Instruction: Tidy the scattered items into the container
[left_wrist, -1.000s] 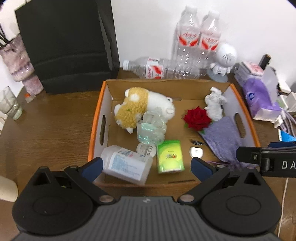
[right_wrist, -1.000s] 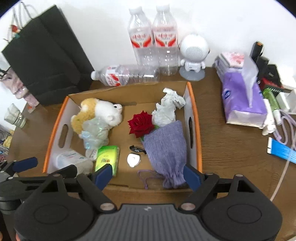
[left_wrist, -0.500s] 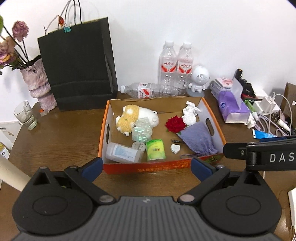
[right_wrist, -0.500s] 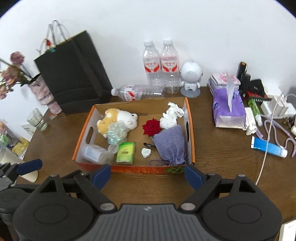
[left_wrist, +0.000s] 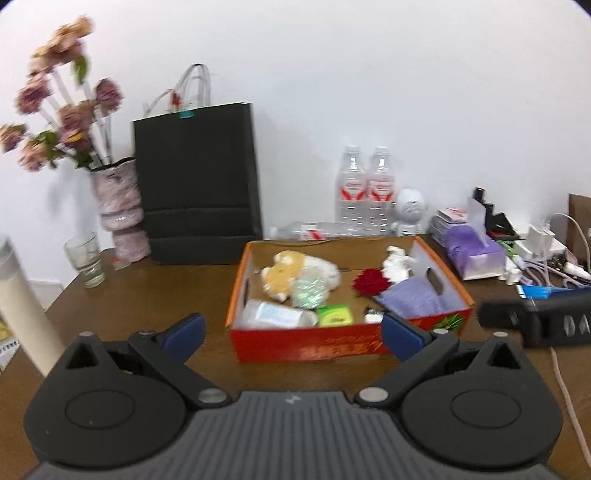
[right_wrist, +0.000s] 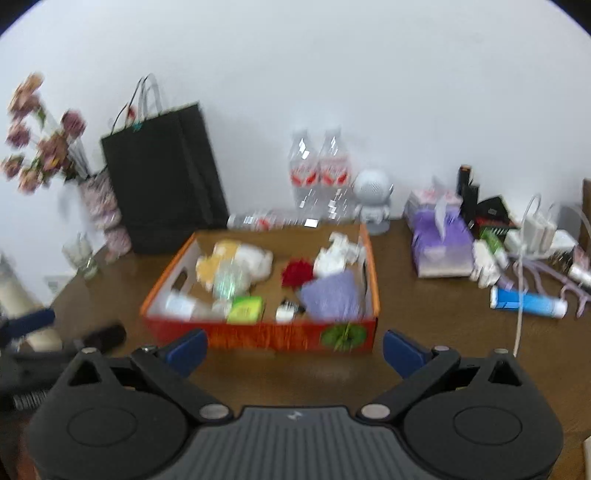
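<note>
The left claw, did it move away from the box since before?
Yes. The left claw has backed away from the orange box: earlier it hung right over the box's near edge, and now bare table shows in front of it.

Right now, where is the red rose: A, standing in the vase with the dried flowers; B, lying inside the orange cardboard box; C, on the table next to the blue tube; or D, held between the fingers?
B: the red rose lies inside the orange cardboard box, beside the purple pouch, and nothing is between either gripper's fingers.
</note>
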